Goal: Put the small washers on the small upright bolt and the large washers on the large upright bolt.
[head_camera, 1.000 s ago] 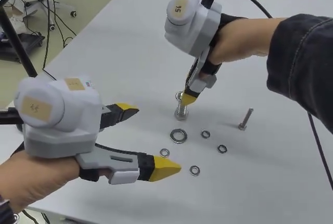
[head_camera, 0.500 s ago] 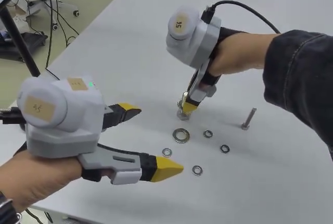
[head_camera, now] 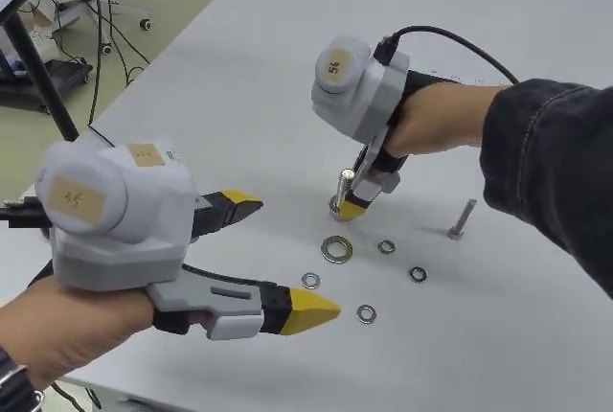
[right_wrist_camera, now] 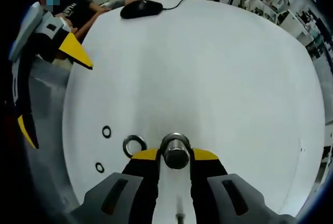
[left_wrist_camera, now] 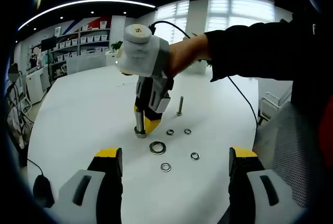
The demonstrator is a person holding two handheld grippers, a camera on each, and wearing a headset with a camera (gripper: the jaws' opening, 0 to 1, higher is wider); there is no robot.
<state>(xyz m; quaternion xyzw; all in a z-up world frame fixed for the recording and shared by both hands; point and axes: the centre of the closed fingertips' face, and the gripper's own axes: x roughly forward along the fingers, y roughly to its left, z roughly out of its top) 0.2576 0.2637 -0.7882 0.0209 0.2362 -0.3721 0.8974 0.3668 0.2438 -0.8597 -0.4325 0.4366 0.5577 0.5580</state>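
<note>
Large bolt (head_camera: 345, 189): is standing upright near the middle of the desk (head_camera: 239, 77), its wider base resting on the white top, between the right gripper's fingers.
Right gripper (head_camera: 352, 208): is pointing steeply down at the large bolt from the far right side, its yellow tips sitting low beside the bolt's base.
Right fingers (right_wrist_camera: 205, 154): are closing on the large bolt's shaft, one on each side, with no gap showing in the right gripper view.
Large washer (head_camera: 336, 249): is lying flat on the desk just on the near side of the large bolt, apart from it.
Small washers (head_camera: 387, 246): four are lying flat and loose, two to the right of the large washer and two nearer than it, all apart from one another.
Small bolt (head_camera: 461, 218): is standing upright on the desk, well to the right of the large bolt.
Left gripper (head_camera: 298, 257): is hovering over the near left part of the desk, pointing right toward the washers.
Left fingers (head_camera: 306, 307): are spreading wide apart and holding nothing.
Sleeve (head_camera: 551, 163): dark cloth is covering the arm holding the right gripper.
Cable (head_camera: 460, 40): is running black from the right gripper's top toward the far right.
Mouse (right_wrist_camera: 140, 8): is lying black on the desk on the left gripper's side, away from the washers.
</note>
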